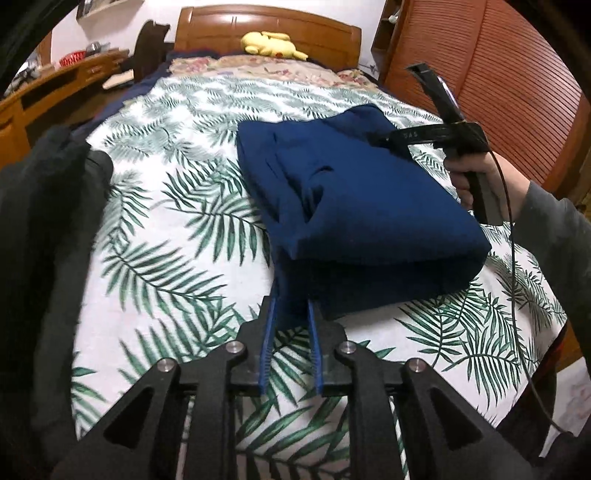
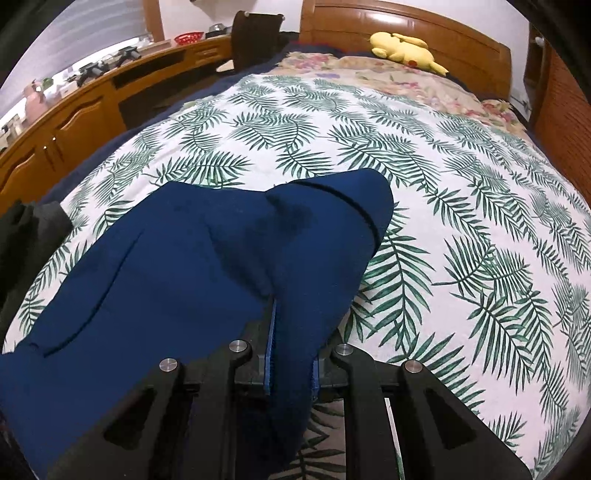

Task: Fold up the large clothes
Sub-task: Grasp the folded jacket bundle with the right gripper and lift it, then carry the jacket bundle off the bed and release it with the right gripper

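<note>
Nearest in the left wrist view, the left gripper (image 1: 291,301) has its jaws set a little apart, with the near left corner of the blue garment (image 1: 354,192) between the blue pads; whether they press on the cloth cannot be told, since a gap shows further down the fingers. In the right wrist view, the right gripper (image 2: 291,314) has its jaws closed on a thick fold of the same blue garment (image 2: 207,273), the cloth bulging up out of the jaws and draping off to the left.

The garment lies folded into a thick, roughly rectangular bundle on the bed (image 1: 166,229), on its right half as the left camera sees it. Its long axis runs from the near edge of the bed away toward the headboard (image 1: 266,29), slanting slightly leftward. The near fold edge is rounded and stacked in layers; the far right corner sits under the right gripper, which a hand (image 1: 476,181) holds by the handle.

To the left of the bundle a broad stretch of leaf-print cover lies open, reaching to a dark heap of clothing (image 1: 44,221) at the left edge. Beyond the garment the cover runs free up to the floral pillow area, where a yellow plush toy (image 1: 271,44) rests against the headboard. A wooden bench (image 2: 74,110) lines the left side of the bed.
</note>
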A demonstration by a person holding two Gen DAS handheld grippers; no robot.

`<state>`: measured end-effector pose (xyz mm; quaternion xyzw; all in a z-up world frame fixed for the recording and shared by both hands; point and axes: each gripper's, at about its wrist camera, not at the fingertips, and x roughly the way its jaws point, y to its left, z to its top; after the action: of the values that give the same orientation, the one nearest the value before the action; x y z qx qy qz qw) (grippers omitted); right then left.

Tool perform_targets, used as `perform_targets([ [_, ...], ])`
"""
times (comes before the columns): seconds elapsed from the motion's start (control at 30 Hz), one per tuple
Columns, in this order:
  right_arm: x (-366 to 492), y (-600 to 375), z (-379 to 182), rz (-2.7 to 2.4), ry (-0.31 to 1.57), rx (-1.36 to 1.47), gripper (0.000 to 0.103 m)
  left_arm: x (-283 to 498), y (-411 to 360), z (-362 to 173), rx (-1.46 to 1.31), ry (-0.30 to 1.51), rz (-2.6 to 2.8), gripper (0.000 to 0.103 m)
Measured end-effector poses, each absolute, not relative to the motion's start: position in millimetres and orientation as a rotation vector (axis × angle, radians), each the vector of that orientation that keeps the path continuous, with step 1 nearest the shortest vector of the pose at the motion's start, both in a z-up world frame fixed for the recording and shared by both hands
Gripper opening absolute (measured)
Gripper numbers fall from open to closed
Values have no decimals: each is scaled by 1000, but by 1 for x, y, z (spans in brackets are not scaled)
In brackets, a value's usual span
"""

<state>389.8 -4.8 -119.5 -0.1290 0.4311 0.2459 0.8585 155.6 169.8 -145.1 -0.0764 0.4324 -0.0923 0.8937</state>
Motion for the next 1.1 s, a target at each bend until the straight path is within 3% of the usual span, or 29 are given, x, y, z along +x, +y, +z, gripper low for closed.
perform_targets([
  [0.27, 390, -12, -125, 540, 901, -245, 12, 177, 167, -157, -202, 919, -178, 14],
  [0.33, 387, -13, -121, 548, 876, -234, 12, 178, 165, -157, -208, 918, -215, 2],
  [0.4, 379, -12, -110, 553, 824, -223, 11, 174, 164, -152, -201, 894, -200, 1],
  [0.7, 338, 24, -22, 614, 635, -201, 11, 126, 184, -61, -148, 682, -139, 0],
  [0.93, 298, 120, 49, 772, 537, -211, 11, 50, 274, 28, -63, 571, 56, 1],
  [1.1, 253, 227, 60, 959, 539, -204, 11, -23, 362, 58, -50, 571, 295, 1],
])
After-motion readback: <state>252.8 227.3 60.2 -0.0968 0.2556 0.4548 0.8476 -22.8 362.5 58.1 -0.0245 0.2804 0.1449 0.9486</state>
